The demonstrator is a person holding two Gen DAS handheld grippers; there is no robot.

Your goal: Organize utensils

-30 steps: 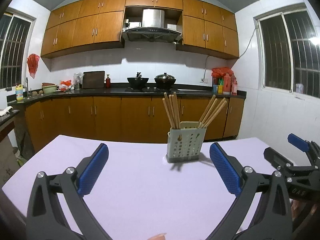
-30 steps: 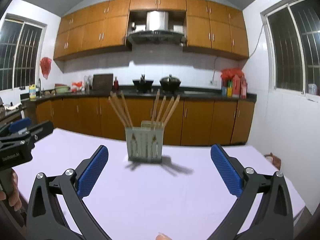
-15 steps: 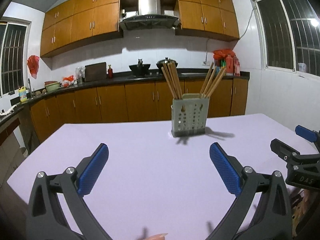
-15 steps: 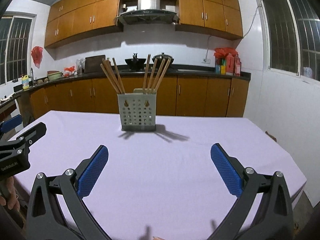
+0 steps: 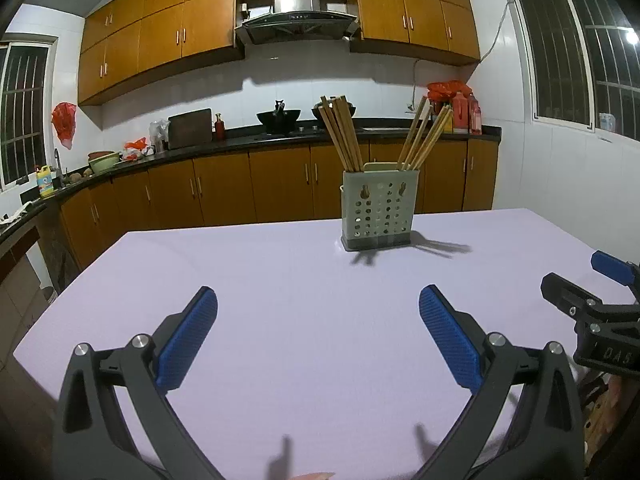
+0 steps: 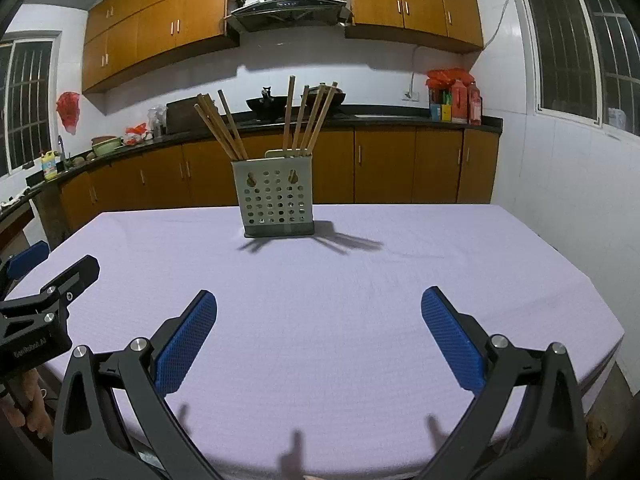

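A pale perforated utensil holder point(image 5: 378, 208) stands upright on the far middle of the lilac table point(image 5: 280, 320). Several wooden chopsticks point(image 5: 342, 132) lean out of it in two bunches, left and right. It also shows in the right wrist view point(image 6: 276, 200) with its chopsticks point(image 6: 224, 126). My left gripper point(image 5: 318, 336) is open and empty, low over the near table. My right gripper point(image 6: 318, 336) is open and empty too, well short of the holder. Each gripper shows at the edge of the other's view.
The table's edges fall away on the left point(image 5: 80, 280) and right point(image 6: 600, 312). Behind it run brown kitchen cabinets and a dark counter point(image 5: 240, 144) with woks, bottles and bowls. Barred windows sit in both side walls.
Both grippers have pulled back and risen, so the holder looks farther away and more of the table shows. Both jaws stay open and empty.
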